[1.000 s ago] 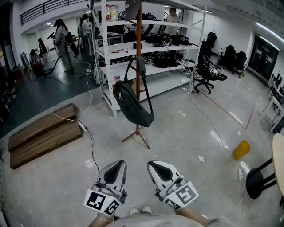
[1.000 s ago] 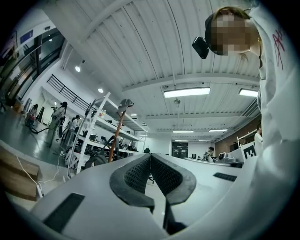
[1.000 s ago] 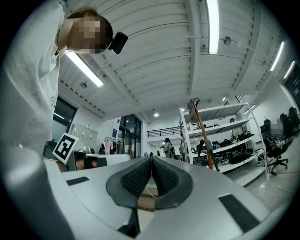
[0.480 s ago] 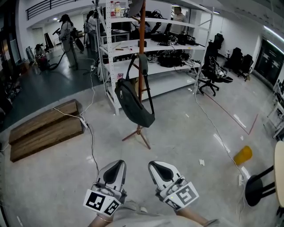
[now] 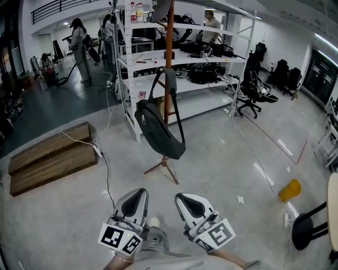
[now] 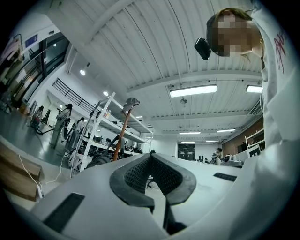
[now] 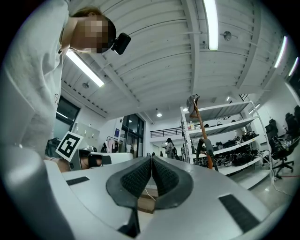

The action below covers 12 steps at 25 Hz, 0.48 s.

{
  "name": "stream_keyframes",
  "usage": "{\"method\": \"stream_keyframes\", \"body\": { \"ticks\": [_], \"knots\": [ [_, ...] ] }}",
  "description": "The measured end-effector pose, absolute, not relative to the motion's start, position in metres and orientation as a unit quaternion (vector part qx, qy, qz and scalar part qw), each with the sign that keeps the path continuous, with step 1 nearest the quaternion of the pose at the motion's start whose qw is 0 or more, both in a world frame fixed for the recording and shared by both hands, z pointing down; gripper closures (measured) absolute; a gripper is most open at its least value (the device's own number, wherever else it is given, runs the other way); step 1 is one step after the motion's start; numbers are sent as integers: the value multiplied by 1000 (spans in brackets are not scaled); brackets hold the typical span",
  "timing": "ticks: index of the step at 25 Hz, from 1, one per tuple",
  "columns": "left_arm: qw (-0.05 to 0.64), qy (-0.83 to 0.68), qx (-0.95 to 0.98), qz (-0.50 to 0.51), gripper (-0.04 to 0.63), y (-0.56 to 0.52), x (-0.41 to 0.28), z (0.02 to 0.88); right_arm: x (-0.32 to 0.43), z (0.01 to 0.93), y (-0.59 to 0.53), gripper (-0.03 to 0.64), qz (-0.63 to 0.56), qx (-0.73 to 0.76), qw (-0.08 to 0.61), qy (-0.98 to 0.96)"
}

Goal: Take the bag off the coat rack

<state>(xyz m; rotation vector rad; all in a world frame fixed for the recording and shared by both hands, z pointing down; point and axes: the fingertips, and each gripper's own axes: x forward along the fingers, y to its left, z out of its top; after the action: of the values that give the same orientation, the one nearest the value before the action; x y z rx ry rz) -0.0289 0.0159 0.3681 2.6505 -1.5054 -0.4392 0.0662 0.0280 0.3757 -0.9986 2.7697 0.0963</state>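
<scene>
A dark sling bag hangs by its strap from an orange-brown coat rack on a tripod foot, ahead of me in the head view. A hat tops the pole. My left gripper and right gripper sit side by side low in that view, well short of the bag, both shut and empty. In the left gripper view the left gripper points slightly upward, with the rack far off at left. In the right gripper view the right gripper has the rack and bag strap at right.
White metal shelving full of gear stands just behind the rack. Wooden platforms lie at left, with a cable trailing across the floor. Office chairs, a yellow object and a black stool are at right. People stand at the far left.
Both grippers and the camera have moved forward toward the rack, so the bag sits slightly lower and nearer. A shoe now shows between the grippers. Both jaws stay shut.
</scene>
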Motion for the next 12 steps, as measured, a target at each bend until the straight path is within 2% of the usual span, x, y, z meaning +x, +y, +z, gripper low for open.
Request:
{"method": "stream_keyframes", "body": {
  "ticks": [12],
  "knots": [
    [33, -477, 868, -135, 577, -108, -57, 369, 38, 373, -93, 597, 38, -354, 96, 929]
  ]
}}
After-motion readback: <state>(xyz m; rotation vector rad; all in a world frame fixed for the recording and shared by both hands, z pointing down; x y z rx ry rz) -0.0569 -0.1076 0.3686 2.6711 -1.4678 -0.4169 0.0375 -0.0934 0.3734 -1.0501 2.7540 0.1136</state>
